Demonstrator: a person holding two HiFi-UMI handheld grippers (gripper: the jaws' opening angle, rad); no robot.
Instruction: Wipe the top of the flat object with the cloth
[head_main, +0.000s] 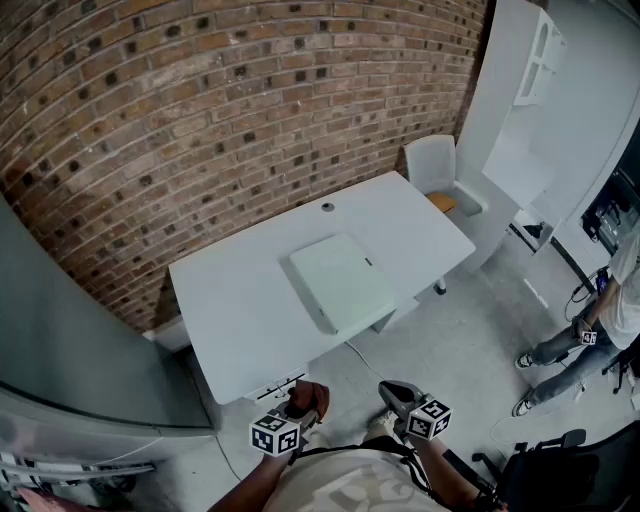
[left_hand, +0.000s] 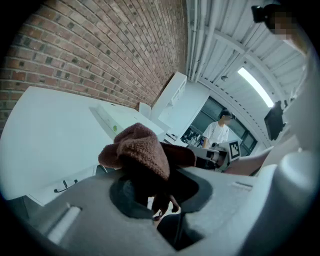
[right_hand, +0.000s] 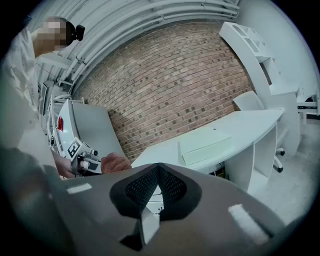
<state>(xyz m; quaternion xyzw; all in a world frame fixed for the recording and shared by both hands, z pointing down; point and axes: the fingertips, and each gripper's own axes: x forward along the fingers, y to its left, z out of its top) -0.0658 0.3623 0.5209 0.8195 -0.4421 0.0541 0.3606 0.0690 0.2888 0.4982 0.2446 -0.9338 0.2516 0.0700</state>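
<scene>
You have a brown, fuzzy cloth (left_hand: 137, 150) clamped in your left gripper (left_hand: 150, 187). It bunches into a rounded lump above the jaws, and a few loose threads dangle below them. Your right gripper (right_hand: 157, 186) carries nothing, and its jaws are pressed together. You hold both grippers low in front of you, off the near edge of the white table (head_main: 235, 320) and well apart from the flat object (head_main: 342, 282).

That object lies on the table top, about midway along it and closer to your edge than to the brick wall (head_main: 200, 110). It is a thin, pale greenish-white rectangular slab with rounded corners. Its top is plain and smooth, with one small dark mark at its right-hand edge. The cloth does not touch it.

A white chair (head_main: 435, 165) stands at the table's far end, and a person (head_main: 600, 330) stands on the floor to your right.
</scene>
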